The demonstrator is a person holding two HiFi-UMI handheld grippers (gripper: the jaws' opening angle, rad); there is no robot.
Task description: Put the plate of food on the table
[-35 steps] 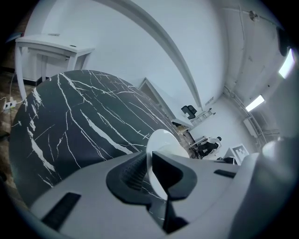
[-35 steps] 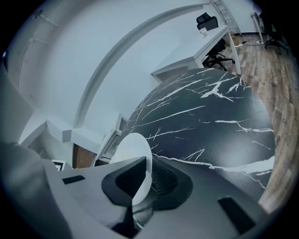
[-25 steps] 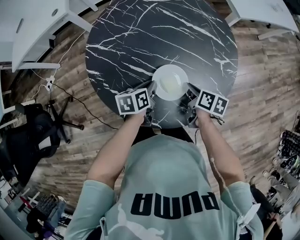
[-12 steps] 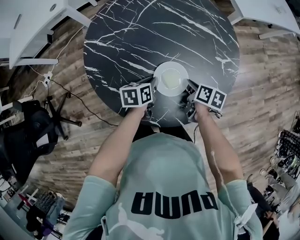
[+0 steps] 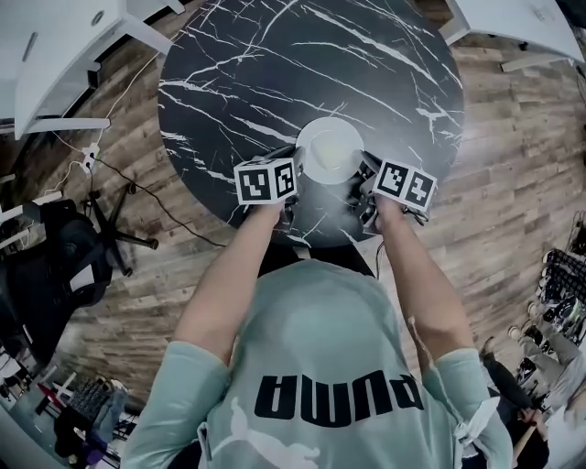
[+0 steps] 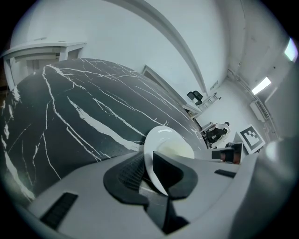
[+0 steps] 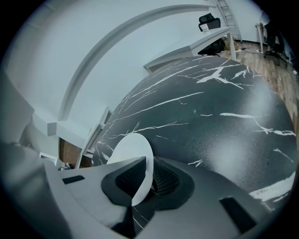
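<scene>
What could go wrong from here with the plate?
1. The left gripper and right gripper each pinch only the thin rim of the plate; a slip on one side could tip it and spill the food.
2. Its height over the table is unclear; releasing now might drop it.

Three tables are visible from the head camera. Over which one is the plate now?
The round black table with white veins; the plate is over its near part. The left white table and the right white table are plain.
</scene>
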